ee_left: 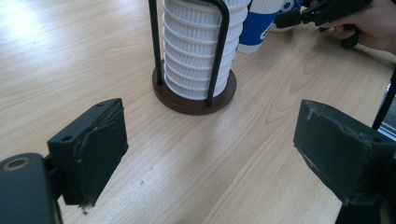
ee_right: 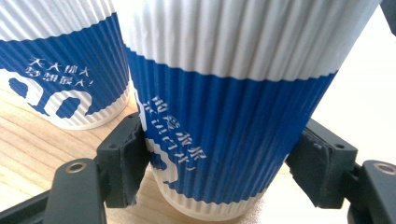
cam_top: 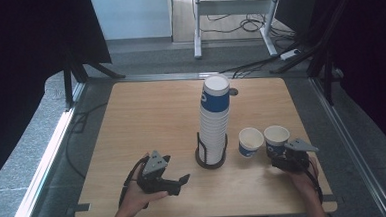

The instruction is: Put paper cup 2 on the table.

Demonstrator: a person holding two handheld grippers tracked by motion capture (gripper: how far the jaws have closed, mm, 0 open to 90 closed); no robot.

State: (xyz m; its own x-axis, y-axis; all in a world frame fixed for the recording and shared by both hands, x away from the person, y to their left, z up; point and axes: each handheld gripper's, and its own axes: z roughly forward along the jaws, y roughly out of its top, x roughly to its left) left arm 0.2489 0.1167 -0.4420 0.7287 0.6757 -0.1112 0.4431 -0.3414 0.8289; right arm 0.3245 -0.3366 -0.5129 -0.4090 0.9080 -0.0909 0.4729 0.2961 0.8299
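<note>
One upright cup, mouth up, stands clamped in the right gripper; left gripper gapes.

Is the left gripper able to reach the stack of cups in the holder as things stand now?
Probably yes. The left gripper is open and faces the stack of cups across bare table; nothing lies between them. The holder's black rods may hinder a low grip.

The table is pale matt wood grain. The cups are ribbed paper, white and blue. The rack has black metal rods on a brown base. Jaw pads look rough, scuffed black rubber.
</note>
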